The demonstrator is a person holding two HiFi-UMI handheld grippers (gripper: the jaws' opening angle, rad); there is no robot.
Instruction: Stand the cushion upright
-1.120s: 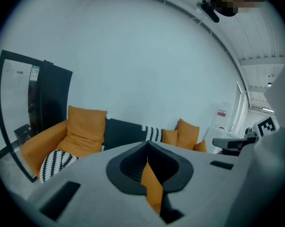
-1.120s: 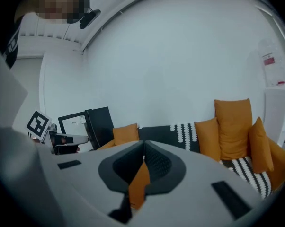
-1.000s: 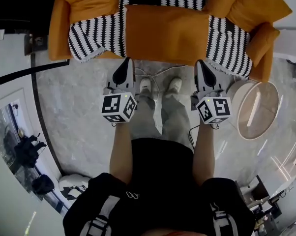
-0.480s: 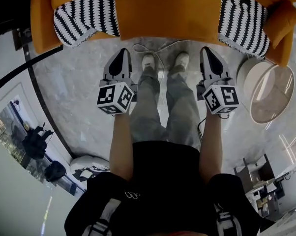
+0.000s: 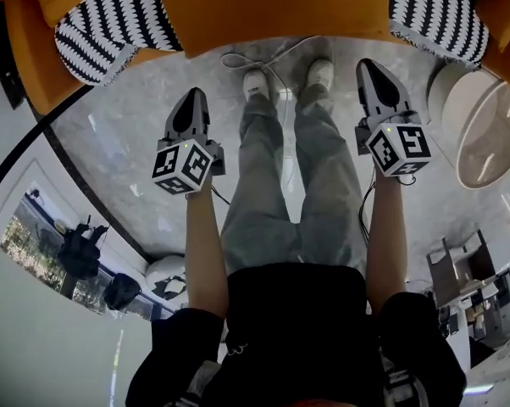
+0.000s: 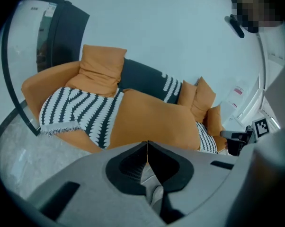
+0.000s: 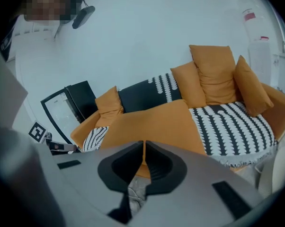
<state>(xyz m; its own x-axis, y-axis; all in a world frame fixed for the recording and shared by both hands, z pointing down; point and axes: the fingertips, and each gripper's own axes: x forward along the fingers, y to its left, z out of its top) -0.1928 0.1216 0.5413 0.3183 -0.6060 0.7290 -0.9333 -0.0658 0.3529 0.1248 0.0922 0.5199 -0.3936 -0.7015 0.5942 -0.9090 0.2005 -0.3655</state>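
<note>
A big orange cushion (image 5: 272, 2) lies flat on the sofa seat, at the top edge of the head view. It also fills the middle of the left gripper view (image 6: 154, 119) and the right gripper view (image 7: 152, 122). My left gripper (image 5: 192, 96) hangs over the floor in front of the sofa, jaws shut and empty (image 6: 146, 148). My right gripper (image 5: 373, 64) is level with it on the other side of the person's legs, also shut on nothing (image 7: 143, 148). Neither touches the cushion.
The orange sofa (image 5: 30, 53) carries a black-and-white patterned throw (image 5: 102, 32) and upright orange pillows (image 7: 213, 72) along its back. A round white side table (image 5: 492, 134) stands at the right. A cable (image 5: 255, 58) lies on the marble floor by the person's shoes (image 5: 255, 83).
Both grippers have sunk and drawn back from the sofa towards the floor. The sofa and cushion have slid up to the top edge of the head view.
</note>
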